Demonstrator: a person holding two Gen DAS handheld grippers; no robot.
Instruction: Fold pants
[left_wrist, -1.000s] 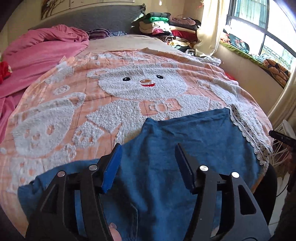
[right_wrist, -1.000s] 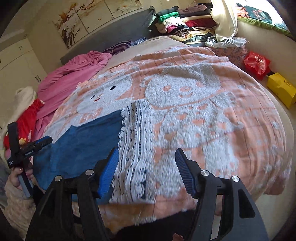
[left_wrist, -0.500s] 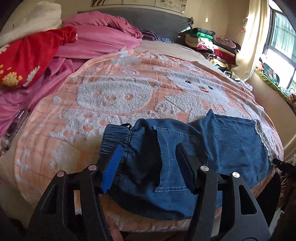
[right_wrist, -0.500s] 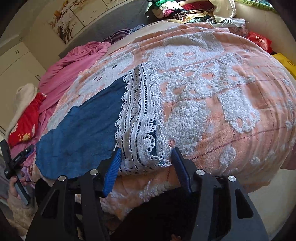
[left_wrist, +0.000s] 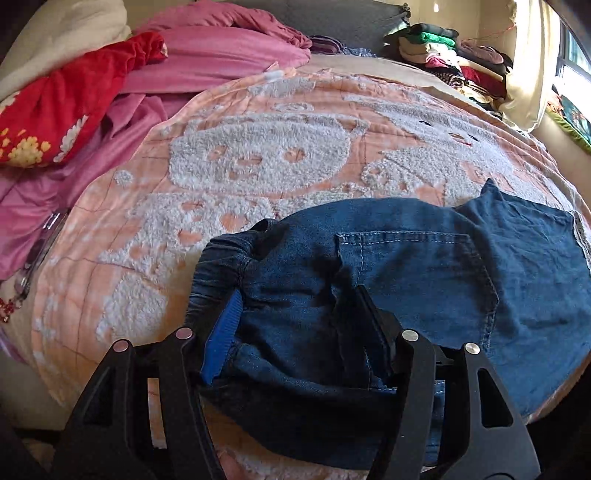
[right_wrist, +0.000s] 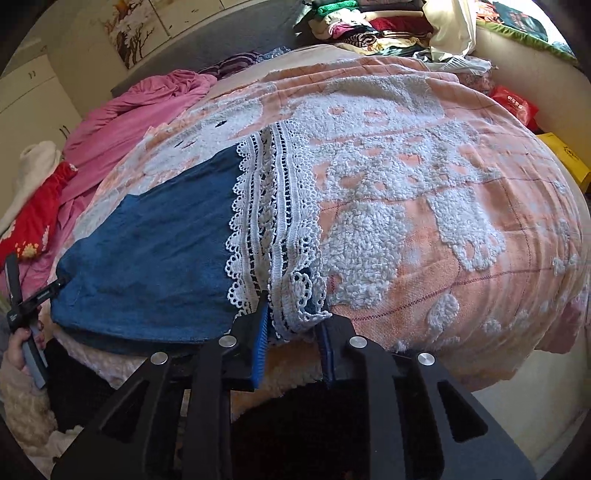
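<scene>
Right wrist view: the right gripper (right_wrist: 293, 325) has just been closing, now clamped on the pants' (right_wrist: 147, 258) lace hem (right_wrist: 273, 236); left gripper (left_wrist: 299, 325) spread astride the waistband (left_wrist: 218, 266); fold can start.

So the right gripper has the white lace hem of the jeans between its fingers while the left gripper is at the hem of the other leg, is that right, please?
Not quite. The right gripper does have the lace hem between its fingers, but the left gripper is at the elastic waistband of the jeans, beside the back pocket, as the left wrist view shows.

Pants (left_wrist: 424, 266) — matt denim, lace hem (right_wrist: 273, 236); blanket (left_wrist: 258, 162) — nubby terry.
</scene>
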